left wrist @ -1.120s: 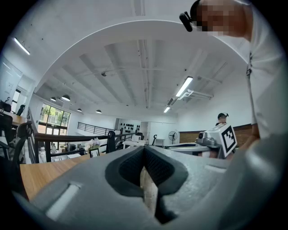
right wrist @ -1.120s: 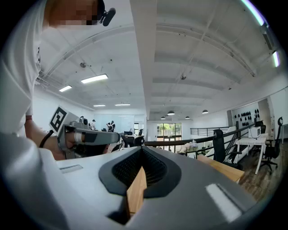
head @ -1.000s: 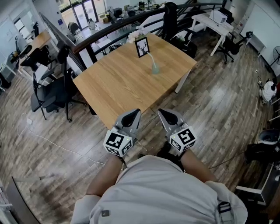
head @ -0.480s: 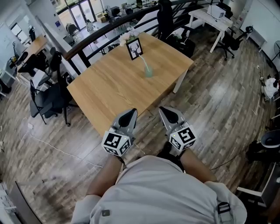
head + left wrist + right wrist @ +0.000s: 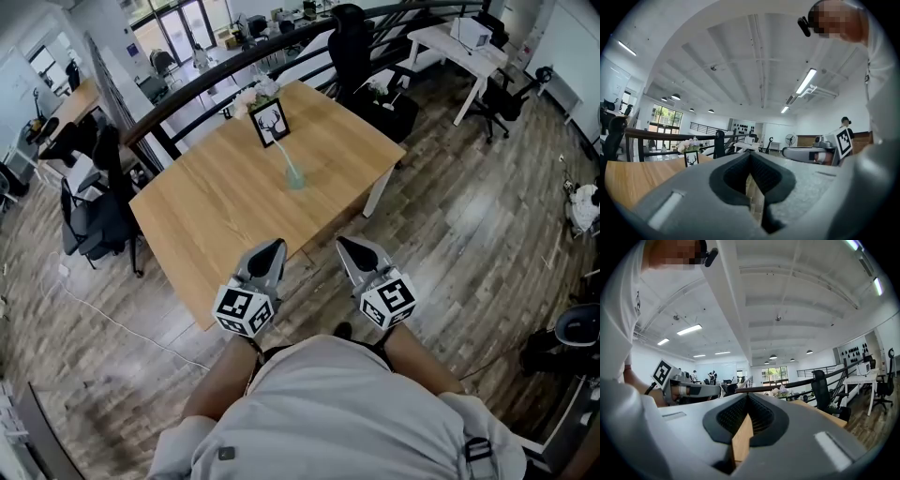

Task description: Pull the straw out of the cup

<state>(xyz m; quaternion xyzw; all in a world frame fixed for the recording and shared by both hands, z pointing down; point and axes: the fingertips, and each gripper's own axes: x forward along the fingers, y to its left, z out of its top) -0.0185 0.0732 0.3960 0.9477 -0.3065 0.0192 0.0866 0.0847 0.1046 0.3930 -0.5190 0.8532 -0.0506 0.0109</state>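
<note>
A pale green cup (image 5: 295, 178) stands near the middle of the wooden table (image 5: 206, 216), with a thin straw (image 5: 287, 160) sticking up out of it. Both grippers are held level at the table's near edge, well short of the cup. My left gripper (image 5: 267, 251) is shut and holds nothing; it also appears as the left gripper (image 5: 750, 158) in its own view. My right gripper (image 5: 349, 249) beside it is also shut and empty, as the right gripper (image 5: 747, 400) shows in its own view. Neither gripper view shows the cup.
A framed deer picture (image 5: 272, 124) and a bunch of flowers (image 5: 248, 97) stand behind the cup at the table's far edge. Beyond that edge runs a black railing (image 5: 216, 70). Office chairs (image 5: 94, 202) stand left of the table, and wooden floor (image 5: 469, 216) lies to its right.
Both grippers have moved forward together from the floor in front of the table to its near edge. The table and cup now lie closer and further left in the head view.
</note>
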